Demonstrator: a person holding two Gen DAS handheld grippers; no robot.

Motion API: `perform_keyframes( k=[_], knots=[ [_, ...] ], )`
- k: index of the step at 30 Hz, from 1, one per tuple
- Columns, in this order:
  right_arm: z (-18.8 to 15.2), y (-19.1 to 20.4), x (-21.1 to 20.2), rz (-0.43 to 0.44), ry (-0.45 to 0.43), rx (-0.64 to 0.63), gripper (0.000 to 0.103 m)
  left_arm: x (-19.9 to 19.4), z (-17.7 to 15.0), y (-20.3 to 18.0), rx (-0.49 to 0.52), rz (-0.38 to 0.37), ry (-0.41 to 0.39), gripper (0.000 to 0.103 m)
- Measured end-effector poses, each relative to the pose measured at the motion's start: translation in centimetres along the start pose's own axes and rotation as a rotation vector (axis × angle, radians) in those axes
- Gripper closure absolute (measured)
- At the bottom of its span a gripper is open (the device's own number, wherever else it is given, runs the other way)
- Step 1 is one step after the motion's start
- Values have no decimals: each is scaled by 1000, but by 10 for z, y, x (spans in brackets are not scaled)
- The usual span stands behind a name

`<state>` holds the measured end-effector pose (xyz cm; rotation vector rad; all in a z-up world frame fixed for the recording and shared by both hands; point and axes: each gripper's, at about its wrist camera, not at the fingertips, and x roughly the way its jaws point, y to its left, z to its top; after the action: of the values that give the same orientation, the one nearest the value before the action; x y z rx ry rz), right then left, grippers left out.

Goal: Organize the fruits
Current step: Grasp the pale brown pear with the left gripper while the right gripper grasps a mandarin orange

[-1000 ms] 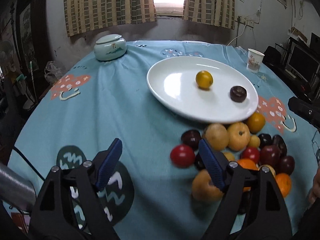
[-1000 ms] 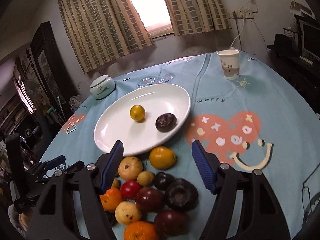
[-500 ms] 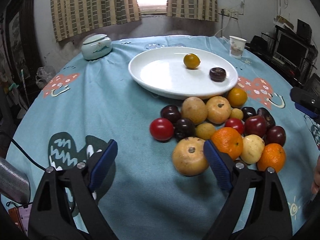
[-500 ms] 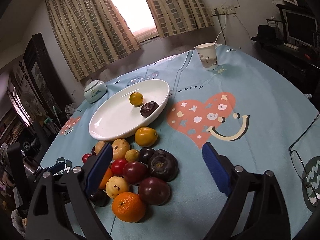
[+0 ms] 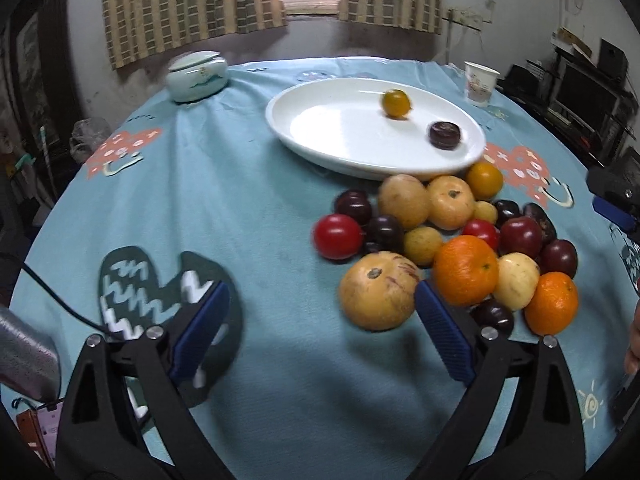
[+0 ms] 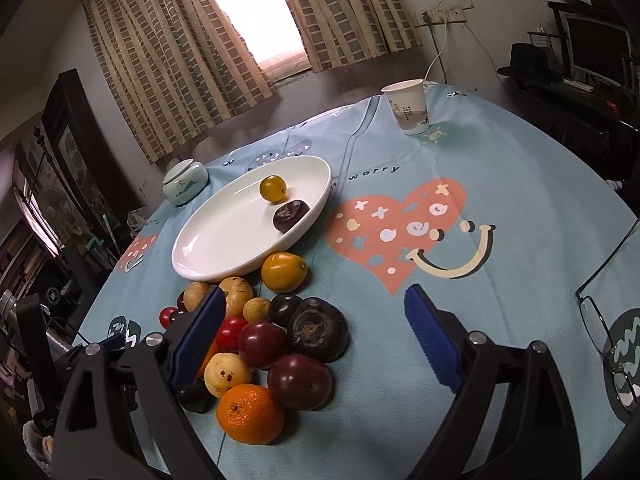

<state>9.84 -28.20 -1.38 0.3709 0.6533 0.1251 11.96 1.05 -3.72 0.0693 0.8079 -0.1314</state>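
Note:
A white oval plate holds a small yellow fruit and a dark fruit. Just in front of it lies a pile of several fruits on the blue cloth: a big tan fruit, an orange, a red tomato, dark plums. My left gripper is opening; the tan fruit lies just ahead by its right finger, untouched. My right gripper stands open over the pile's near right side, holding nothing.
A paper cup stands at the far right, and a lidded ceramic jar at the far left. A pair of glasses lies at the table's right edge. A person's hand shows at the right border.
Both grippers' jaws have spread wider. The left view has drawn back, so the pile now lies ahead of its fingers. In the right view the pile has shifted left and nearer.

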Motion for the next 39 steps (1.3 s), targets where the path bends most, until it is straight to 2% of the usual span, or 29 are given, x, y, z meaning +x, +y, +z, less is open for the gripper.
perform_keyframes(
  k=[2, 4, 8, 11, 14, 16, 22, 24, 27, 31, 36, 37, 39],
  knots=[
    [0, -1, 1, 1, 5, 4, 12, -2, 0, 13, -47, 12, -3, 2],
    [-1, 2, 2, 1, 11, -4, 12, -2, 0, 13, -52, 3, -3, 2],
    [-1, 5, 2, -3, 8, -19, 12, -3, -1, -22, 105, 28, -31, 3],
    [-1, 4, 2, -5, 9, -12, 12, 6, 1, -27, 108, -31, 4, 4],
    [-1, 4, 2, -5, 7, -19, 12, 7, -1, -31, 123, -85, 18, 15],
    [-2, 4, 2, -5, 8, -22, 12, 5, -3, -36, 143, -115, 17, 32],
    [-5, 7, 2, -1, 13, -32, 12, 7, -4, -36, 124, -218, 41, 55],
    [-8, 9, 1, 3, 22, -34, 12, 8, -4, -36, 121, -233, 52, 58],
    [-16, 11, -5, 17, 35, -43, 12, 10, -4, -35, 108, -241, 63, 58],
    [-28, 15, -14, 43, 54, -56, 12, 9, -5, -30, 89, -236, 68, 59],
    [-46, 32, -18, 69, 116, -132, 13, -7, -4, 0, -16, -94, -3, 60],
    [-49, 37, -18, 80, 130, -154, 14, -7, -4, 4, -28, -74, -7, 60],
    [-56, 46, -16, 87, 163, -194, 28, -7, -3, 8, -45, -79, -6, 60]
  ],
)
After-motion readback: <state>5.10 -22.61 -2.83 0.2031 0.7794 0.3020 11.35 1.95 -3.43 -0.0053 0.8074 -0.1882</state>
